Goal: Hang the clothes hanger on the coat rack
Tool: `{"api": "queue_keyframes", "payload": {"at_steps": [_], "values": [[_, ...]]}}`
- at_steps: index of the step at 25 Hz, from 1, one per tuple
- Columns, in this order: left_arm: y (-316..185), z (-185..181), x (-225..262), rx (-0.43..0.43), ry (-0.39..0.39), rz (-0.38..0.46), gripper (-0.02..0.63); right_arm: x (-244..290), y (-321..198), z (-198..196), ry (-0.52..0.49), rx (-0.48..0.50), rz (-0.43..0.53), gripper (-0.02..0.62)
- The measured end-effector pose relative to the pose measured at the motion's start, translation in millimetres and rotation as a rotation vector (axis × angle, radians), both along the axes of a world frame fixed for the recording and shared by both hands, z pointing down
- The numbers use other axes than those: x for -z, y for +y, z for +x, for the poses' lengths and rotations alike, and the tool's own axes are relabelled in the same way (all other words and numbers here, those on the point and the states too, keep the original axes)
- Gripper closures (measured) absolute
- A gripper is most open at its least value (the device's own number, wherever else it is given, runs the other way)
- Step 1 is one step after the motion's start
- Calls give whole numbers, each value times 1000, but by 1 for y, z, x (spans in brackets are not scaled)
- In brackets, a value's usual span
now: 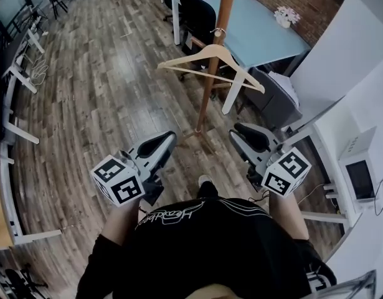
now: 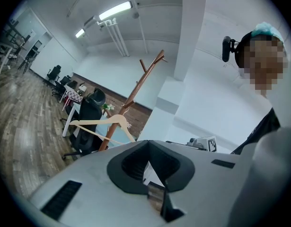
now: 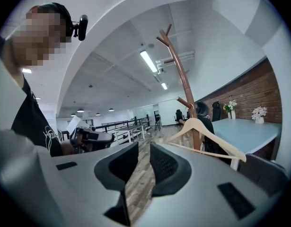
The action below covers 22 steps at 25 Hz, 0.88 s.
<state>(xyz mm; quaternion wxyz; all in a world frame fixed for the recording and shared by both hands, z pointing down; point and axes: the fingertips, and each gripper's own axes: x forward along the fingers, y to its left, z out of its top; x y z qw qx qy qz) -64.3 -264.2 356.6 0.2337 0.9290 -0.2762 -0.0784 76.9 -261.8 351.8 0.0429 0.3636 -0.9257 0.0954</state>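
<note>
A pale wooden clothes hanger (image 1: 211, 58) hangs by its metal hook on a peg of the brown coat rack (image 1: 210, 86), and neither gripper touches it. It also shows in the left gripper view as the hanger (image 2: 100, 123) on the rack (image 2: 136, 91), and in the right gripper view as the hanger (image 3: 204, 130) on the rack (image 3: 180, 74). Both grippers are held back close to my body. My left gripper (image 1: 170, 136) (image 2: 147, 144) has its fingertips together on nothing. My right gripper (image 1: 236, 130) (image 3: 144, 146) stands open with only floor showing through the gap.
Behind the rack stand a light blue table (image 1: 266, 33) with a flower pot (image 1: 284, 17), a black office chair (image 1: 197, 11) and a grey bin (image 1: 275, 98). White desks (image 1: 17, 73) line the left. A white appliance (image 1: 359, 173) sits at the right wall.
</note>
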Motion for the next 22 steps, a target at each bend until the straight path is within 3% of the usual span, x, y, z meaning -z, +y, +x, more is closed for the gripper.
{"api": "queue_keyframes", "payload": {"at_steps": [3,12,22], "values": [[23,0,-3,-30,2,-1,598,-7,27,-12,-5,11,-19,532],[60,-1,-6,-89,4,13,598,-18,68,-30,-76,69,-117,555],[66,0,-6,-93,-13,23,598,-20,71,-40,-35,99,-105,555]]}}
